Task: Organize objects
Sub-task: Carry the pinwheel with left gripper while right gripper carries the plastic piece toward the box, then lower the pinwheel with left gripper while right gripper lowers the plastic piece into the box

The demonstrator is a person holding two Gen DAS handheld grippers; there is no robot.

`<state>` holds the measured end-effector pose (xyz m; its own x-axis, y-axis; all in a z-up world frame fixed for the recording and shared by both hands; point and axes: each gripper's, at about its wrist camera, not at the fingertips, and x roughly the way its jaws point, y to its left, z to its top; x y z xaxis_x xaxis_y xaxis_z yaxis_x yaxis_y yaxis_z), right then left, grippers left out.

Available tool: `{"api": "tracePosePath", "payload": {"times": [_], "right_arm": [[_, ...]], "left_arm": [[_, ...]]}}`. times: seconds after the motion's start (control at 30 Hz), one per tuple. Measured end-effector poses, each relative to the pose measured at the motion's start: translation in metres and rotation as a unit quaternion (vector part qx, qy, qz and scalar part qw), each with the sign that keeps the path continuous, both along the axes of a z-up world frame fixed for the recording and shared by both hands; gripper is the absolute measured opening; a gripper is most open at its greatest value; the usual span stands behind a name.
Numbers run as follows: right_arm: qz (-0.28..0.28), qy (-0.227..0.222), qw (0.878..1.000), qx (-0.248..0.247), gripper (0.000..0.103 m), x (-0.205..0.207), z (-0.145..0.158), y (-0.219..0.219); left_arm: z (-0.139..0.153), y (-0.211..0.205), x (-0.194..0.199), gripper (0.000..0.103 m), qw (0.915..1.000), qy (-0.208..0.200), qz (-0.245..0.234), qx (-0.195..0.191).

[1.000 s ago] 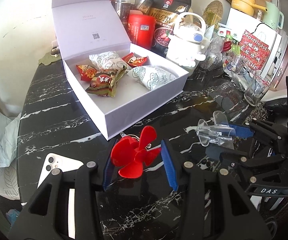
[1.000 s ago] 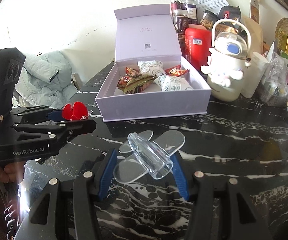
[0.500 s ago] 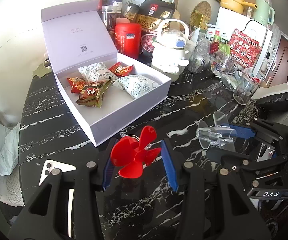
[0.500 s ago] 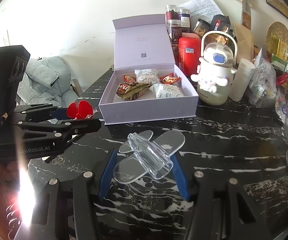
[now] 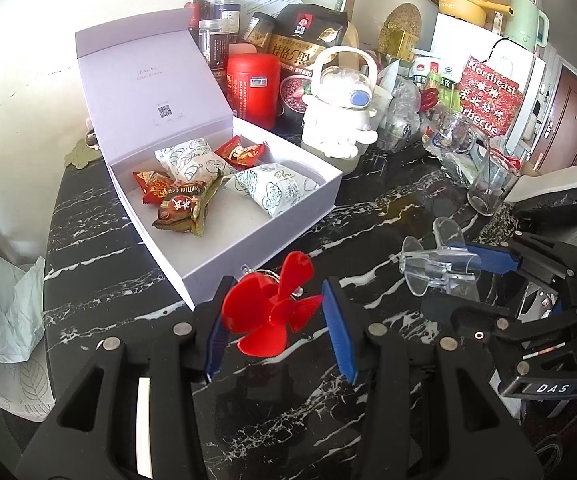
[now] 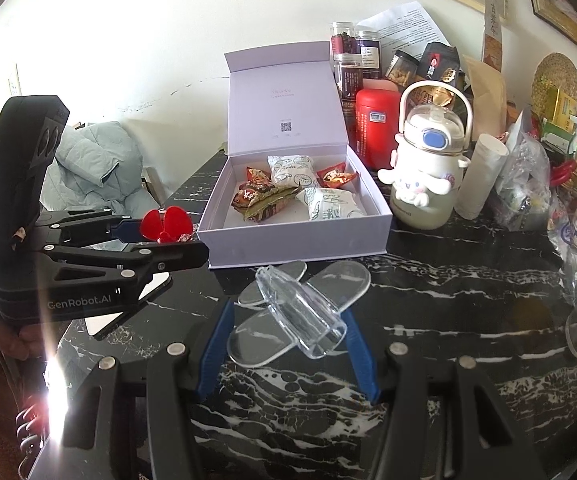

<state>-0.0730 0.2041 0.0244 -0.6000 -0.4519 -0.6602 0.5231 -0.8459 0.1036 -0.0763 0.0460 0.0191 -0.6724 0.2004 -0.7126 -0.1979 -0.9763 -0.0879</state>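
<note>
Black white-veined marble table point(image 5: 100, 280), crowded along its far edge. Lavender gift box point(image 5: 248, 232), lid raised, stands near the middle and holds red snack packets point(image 5: 176, 204) and white patterned pouches point(image 5: 272, 192). Beside the box: white cartoon-character bottle point(image 6: 428, 176) and red canister point(image 5: 254, 88); only the left wrist view takes in the glass mug point(image 5: 492, 188) farther right. Only the right wrist view shows the pale quilted jacket point(image 6: 92, 168) by the wall. Left gripper point(image 5: 274, 320), held above the table just short of the box's near corner, has its blue pads partly closed on a red plastic propeller point(image 5: 272, 312). Right gripper point(image 6: 288, 332), just beside the left one, grips a clear plastic propeller point(image 6: 300, 312) between similarly narrowed fingers. Each wrist view shows the other gripper side-on with its load.
</note>
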Motion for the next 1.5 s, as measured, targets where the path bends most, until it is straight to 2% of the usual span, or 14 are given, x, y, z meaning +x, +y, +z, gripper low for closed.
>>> {"api": "tracePosePath", "payload": {"times": [0.37,0.73,1.5], "right_arm": [[0.016,-0.001,1.000,0.003,0.055,-0.034,0.003,-0.015],[0.025,-0.003,1.000,0.008,0.055,-0.075,0.005,-0.027],[0.045,0.052,0.998,0.002,0.055,-0.150,0.052,-0.050]], "left_arm": [[-0.006,-0.014,-0.037,0.042,0.9998,-0.015,0.008,0.011],[-0.002,-0.024,-0.074,0.042,0.9998,-0.011,0.015,0.006],[0.036,-0.051,-0.150,0.042,0.9982,0.033,0.046,-0.017]]}}
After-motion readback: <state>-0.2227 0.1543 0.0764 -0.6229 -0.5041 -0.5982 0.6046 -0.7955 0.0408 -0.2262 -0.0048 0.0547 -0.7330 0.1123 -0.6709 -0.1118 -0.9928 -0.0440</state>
